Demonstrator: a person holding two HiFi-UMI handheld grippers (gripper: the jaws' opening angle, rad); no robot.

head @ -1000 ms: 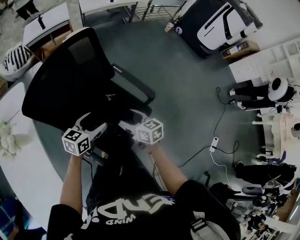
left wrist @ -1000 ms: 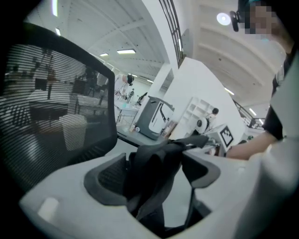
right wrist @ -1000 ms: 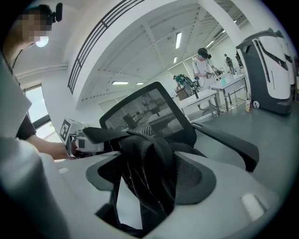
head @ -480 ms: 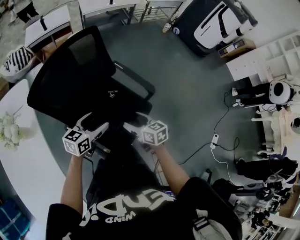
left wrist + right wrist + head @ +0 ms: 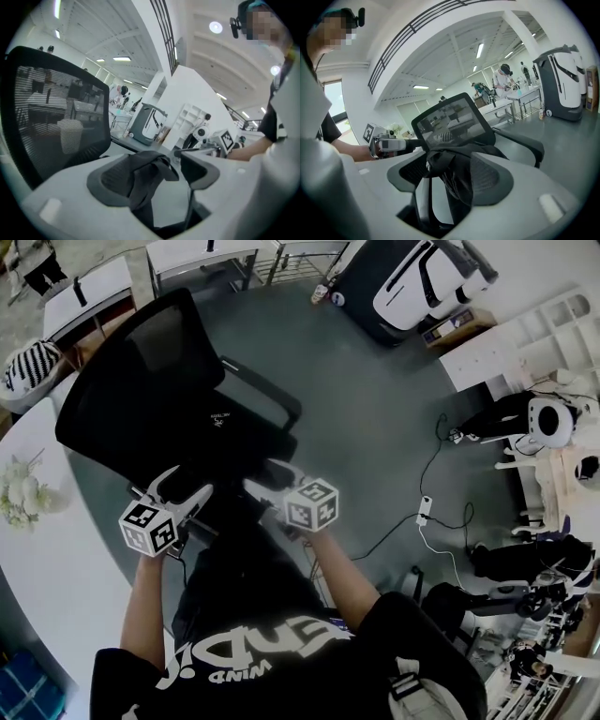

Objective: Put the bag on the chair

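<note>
A black mesh office chair [image 5: 141,381] stands right in front of me, its seat [image 5: 239,432] facing me. The black bag [image 5: 230,517] hangs low between my two grippers at the seat's near edge; black on black hides its outline. My left gripper [image 5: 184,486] is open: in the left gripper view [image 5: 161,165] a bag strap [image 5: 145,176] drapes over one finger, with a gap to the other pad. My right gripper [image 5: 270,476] has wide jaws that are closing slightly. In the right gripper view [image 5: 449,165] bag fabric [image 5: 457,180] hangs between them, with no squeeze visible. The chair back [image 5: 450,122] is behind.
A white table [image 5: 37,559] with flowers [image 5: 19,498] curves along my left. A power strip [image 5: 424,512] and cables lie on the grey floor to the right. A large white and black machine [image 5: 422,287] and white shelving [image 5: 506,348] stand at the back right, and desks [image 5: 187,254] stand behind the chair.
Both grippers have stayed at the seat's near edge with the bag between them, the left one drifting slightly down. The rest of the picture has shifted a little with my head.
</note>
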